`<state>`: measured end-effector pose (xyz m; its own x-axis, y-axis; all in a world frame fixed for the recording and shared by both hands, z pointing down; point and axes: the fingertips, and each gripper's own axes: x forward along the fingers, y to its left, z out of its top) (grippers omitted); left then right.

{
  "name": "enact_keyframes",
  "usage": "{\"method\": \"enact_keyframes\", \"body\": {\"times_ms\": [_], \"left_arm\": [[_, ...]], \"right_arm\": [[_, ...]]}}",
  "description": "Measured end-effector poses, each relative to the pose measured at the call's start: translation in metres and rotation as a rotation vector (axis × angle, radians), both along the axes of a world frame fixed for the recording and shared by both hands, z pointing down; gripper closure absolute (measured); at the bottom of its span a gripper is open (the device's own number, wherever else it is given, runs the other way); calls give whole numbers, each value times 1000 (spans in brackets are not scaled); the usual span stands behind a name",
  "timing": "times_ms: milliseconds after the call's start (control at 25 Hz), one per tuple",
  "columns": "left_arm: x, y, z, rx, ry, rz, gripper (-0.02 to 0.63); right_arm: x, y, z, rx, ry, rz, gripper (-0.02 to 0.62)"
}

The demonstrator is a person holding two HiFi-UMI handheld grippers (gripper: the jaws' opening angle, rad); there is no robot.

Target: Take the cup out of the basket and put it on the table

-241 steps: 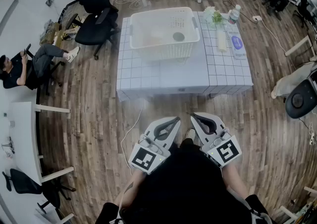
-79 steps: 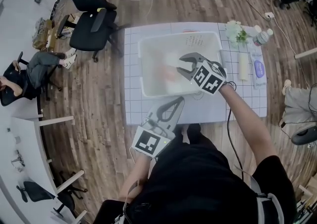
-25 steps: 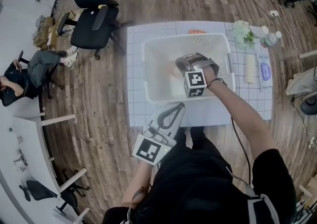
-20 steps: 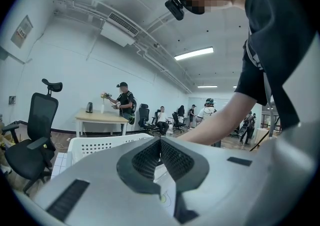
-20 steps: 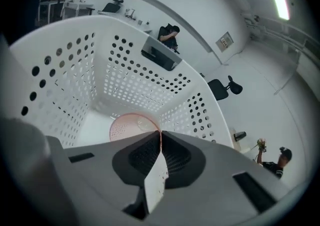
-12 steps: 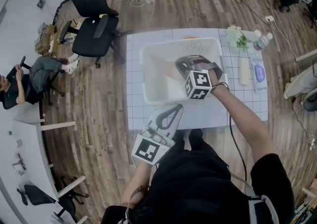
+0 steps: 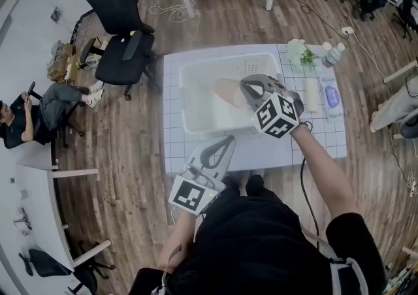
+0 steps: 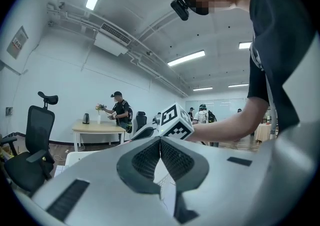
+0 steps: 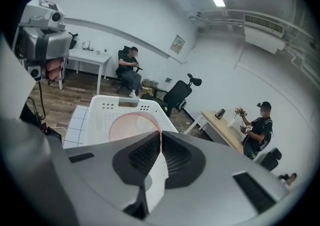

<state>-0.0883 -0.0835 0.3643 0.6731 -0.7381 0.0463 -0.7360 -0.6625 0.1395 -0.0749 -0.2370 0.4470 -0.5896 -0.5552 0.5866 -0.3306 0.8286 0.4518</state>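
Observation:
A pale pink cup (image 7: pixel 227 92) hangs tilted above the white basket (image 7: pixel 185 100), which stands on the white gridded table (image 7: pixel 313 138). My right gripper (image 7: pixel 244 89) is shut on the cup's rim. In the right gripper view the thin rim of the cup (image 9: pixel 129 126) is pinched between the pads of the right gripper (image 9: pixel 160 141), with the basket (image 9: pixel 107 104) below. My left gripper (image 7: pixel 228 140) is shut with nothing in it, at the table's near edge. In the left gripper view the left gripper (image 8: pixel 160 142) points level.
Water bottles (image 7: pixel 331 55), a small plant (image 7: pixel 299 52), a white roll (image 7: pixel 312 95) and a flat packet (image 7: pixel 331 97) lie on the table's right side. A black office chair (image 7: pixel 124 39) stands at the far left. A seated person (image 7: pixel 19 121) is at the left.
My right gripper has risen out of the basket with the cup and rolled. The left gripper has lifted a little.

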Motion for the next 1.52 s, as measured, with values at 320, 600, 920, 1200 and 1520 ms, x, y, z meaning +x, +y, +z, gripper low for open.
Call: {"method": "enact_keyframes", "body": {"times_ms": [320,600,920,1200,1520], "left_arm": [[15,8,-9,28,0,36,597],[36,3,-7,28,11,93,597],[64,1,-2,19,9,171,597],[81,0,0,12,9,215,597],[83,5,4,-8,12,222,597]], "right_arm": [[58,39,-38,-13,-85,110,569],[115,74,-46,-42,-119,223,569],[164,117,-26,-125,-212,375,569],[193,142,8,-187,-164,427,569],[206,146,107,-328,78,389,569]]}}
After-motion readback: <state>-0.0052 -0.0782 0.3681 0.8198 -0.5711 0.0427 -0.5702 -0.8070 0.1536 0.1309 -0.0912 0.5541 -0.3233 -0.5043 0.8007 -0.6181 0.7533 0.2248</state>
